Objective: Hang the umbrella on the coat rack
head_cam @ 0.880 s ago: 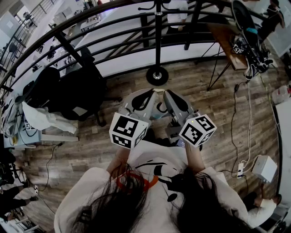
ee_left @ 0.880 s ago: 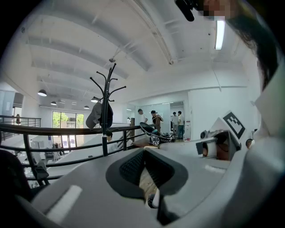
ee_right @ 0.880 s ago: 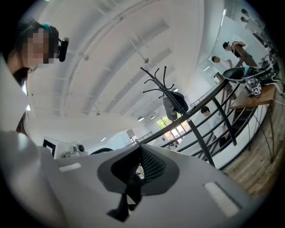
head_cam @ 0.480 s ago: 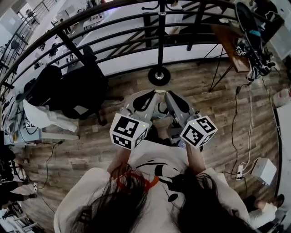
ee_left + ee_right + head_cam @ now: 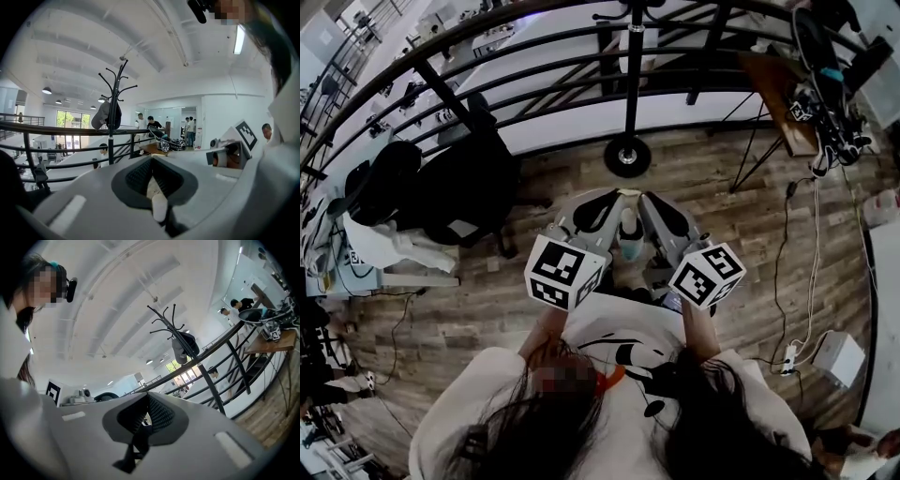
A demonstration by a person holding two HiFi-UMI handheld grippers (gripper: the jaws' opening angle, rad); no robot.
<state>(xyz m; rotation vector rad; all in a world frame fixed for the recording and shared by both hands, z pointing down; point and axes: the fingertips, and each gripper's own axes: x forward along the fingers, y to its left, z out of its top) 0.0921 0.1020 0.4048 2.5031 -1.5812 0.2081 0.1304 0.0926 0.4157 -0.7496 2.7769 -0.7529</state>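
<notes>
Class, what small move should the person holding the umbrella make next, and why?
Probably carry the umbrella forward toward the coat rack: the left gripper and right gripper both look shut on it, while the rack stands ahead, apart from them.

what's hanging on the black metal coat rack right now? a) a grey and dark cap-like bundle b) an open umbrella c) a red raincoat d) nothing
a: the left gripper view shows a grey and dark cap-like bundle hanging on the black metal coat rack, just below its hooks.
</notes>
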